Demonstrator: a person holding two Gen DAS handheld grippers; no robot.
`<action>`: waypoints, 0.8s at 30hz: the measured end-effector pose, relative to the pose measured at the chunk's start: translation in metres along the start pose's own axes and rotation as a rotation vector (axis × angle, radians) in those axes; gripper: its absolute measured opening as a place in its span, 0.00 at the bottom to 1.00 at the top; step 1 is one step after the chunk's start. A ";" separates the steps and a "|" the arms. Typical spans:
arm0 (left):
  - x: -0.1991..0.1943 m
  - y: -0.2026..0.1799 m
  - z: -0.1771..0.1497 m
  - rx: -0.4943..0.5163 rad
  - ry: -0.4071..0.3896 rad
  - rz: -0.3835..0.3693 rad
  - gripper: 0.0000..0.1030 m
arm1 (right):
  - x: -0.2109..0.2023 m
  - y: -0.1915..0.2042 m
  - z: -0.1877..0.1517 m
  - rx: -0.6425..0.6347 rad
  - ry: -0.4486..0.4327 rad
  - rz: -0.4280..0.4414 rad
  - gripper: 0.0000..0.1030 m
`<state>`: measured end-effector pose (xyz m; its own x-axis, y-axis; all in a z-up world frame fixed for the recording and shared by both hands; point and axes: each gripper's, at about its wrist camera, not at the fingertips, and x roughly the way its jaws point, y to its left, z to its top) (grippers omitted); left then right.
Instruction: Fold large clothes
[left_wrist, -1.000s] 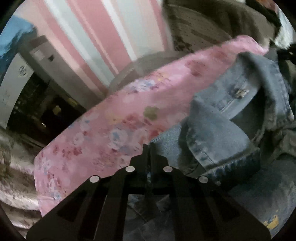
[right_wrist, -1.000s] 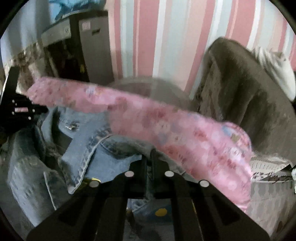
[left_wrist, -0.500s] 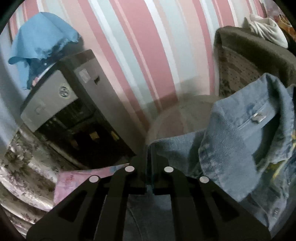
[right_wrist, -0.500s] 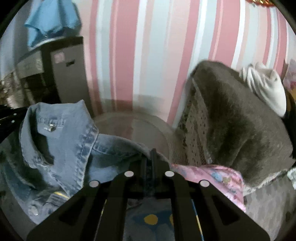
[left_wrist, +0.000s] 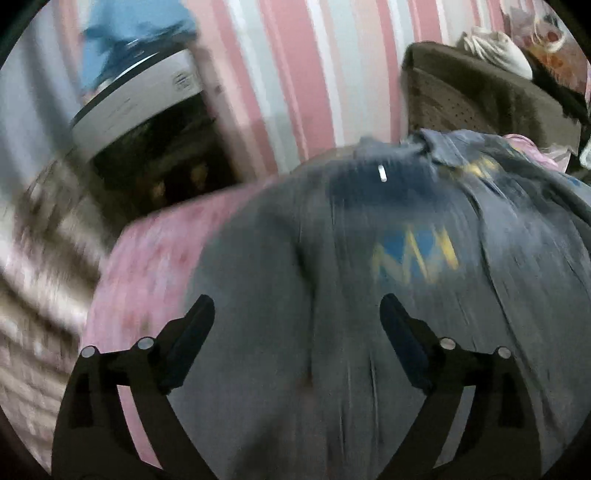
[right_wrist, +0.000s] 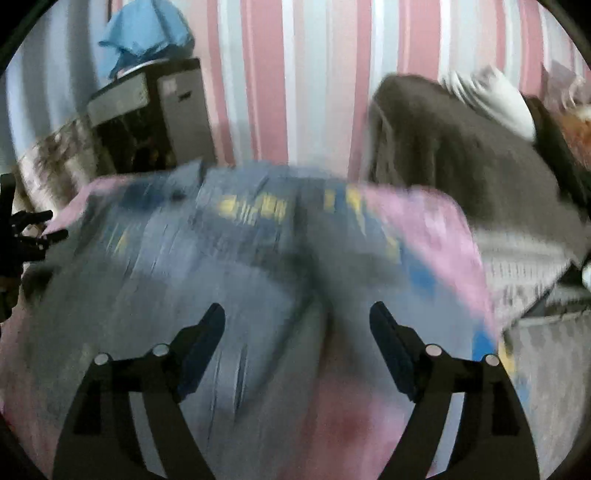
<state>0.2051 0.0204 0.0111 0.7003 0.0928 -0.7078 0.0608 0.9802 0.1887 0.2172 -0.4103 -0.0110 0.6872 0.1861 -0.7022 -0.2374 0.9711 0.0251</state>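
Observation:
A blue denim jacket (left_wrist: 369, 295) with a yellow and blue patch lies spread over a pink floral cloth (left_wrist: 147, 266); both views are blurred by motion. My left gripper (left_wrist: 297, 314) hovers over the jacket, its jaws opening wide, with nothing pinched between them. In the right wrist view the jacket (right_wrist: 184, 295) fills the middle and the pink cloth (right_wrist: 436, 236) shows at its right. My right gripper (right_wrist: 297, 321) is over it, jaws opening wide, free of the fabric. The left gripper's fingers (right_wrist: 33, 229) show at the left edge.
A pink-and-white striped wall (right_wrist: 303, 74) stands behind. A grey cabinet (left_wrist: 147, 110) with a blue cloth (right_wrist: 144, 37) on top stands at the left. A brown furry chair (right_wrist: 461, 147) bearing a white garment (right_wrist: 491, 99) stands at the right.
Both grippers were shut on the jacket's edge and have let go, jaws now wide. The jacket, lifted before, now lies flat on the pink cloth. Both views have shifted.

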 end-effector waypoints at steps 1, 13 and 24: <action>-0.012 -0.004 -0.022 -0.009 0.007 -0.019 0.92 | -0.012 0.001 -0.023 0.024 0.001 -0.011 0.79; -0.019 -0.042 -0.114 -0.126 0.136 -0.174 0.85 | -0.030 0.038 -0.130 0.164 0.044 0.176 0.11; -0.124 -0.021 -0.057 -0.094 -0.063 -0.291 0.08 | -0.126 0.025 -0.076 0.172 -0.209 0.301 0.07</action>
<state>0.0767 -0.0020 0.0564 0.7057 -0.2021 -0.6791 0.2010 0.9762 -0.0816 0.0726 -0.4204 0.0238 0.7338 0.4751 -0.4857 -0.3432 0.8761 0.3386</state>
